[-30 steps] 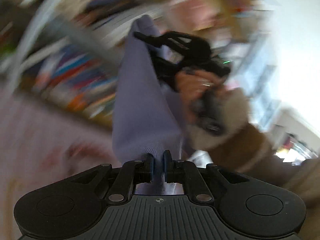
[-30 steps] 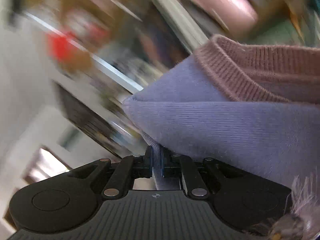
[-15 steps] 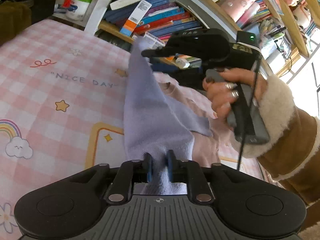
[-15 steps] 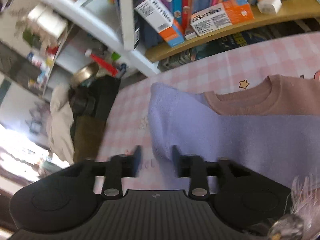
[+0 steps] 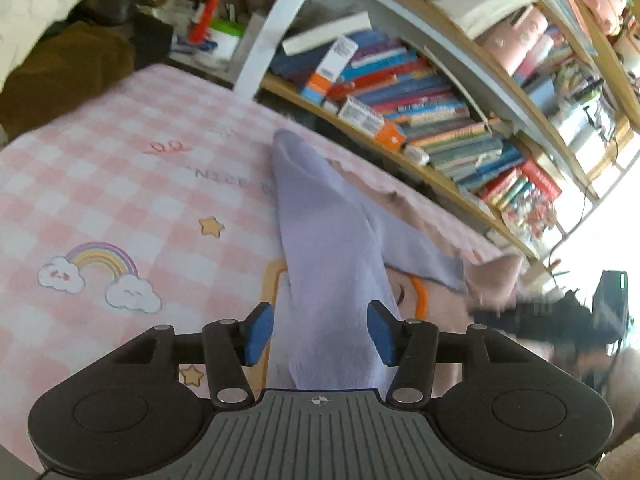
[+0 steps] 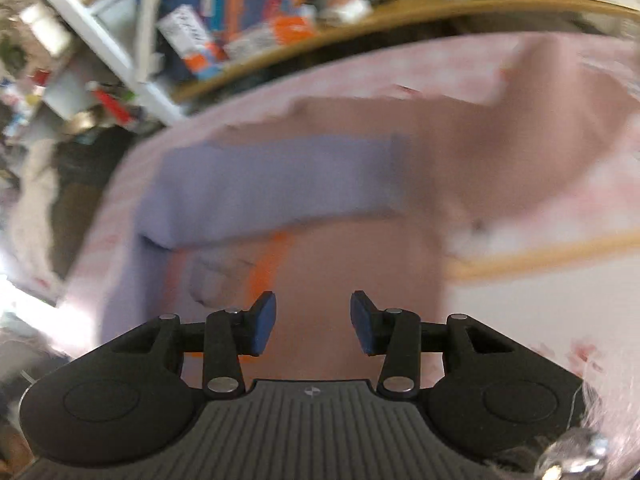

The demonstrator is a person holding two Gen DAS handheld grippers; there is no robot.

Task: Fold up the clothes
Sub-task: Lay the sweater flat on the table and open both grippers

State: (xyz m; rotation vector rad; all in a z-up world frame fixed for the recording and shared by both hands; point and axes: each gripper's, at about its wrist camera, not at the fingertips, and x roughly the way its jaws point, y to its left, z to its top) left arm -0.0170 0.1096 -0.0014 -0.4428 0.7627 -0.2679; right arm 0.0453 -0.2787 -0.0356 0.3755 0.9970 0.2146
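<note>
A pink sweater (image 6: 460,152) with lavender sleeves lies on a pink checked sheet (image 5: 100,184). One lavender sleeve (image 5: 328,264) runs from the far edge of the sheet back toward me and passes between the blue pads (image 5: 258,334) of my left gripper (image 5: 319,336). Its jaws are opening and the pads no longer pinch the cloth. In the blurred right wrist view the same sleeve (image 6: 260,184) lies folded across the sweater's chest. My right gripper (image 6: 313,328) hangs open over the pink body with nothing between its fingers. It also shows as a dark blur, right gripper (image 5: 552,324).
A bookshelf (image 5: 420,112) packed with books runs along the far side of the bed. Clutter and dark bedding (image 5: 80,60) sit at the far left corner. The sheet carries a rainbow print (image 5: 100,276) on its left part.
Both grippers went from shut on the lavender sleeve to open. The lifted sleeve has come down onto the sweater. The right gripper dropped away toward the lower right.
</note>
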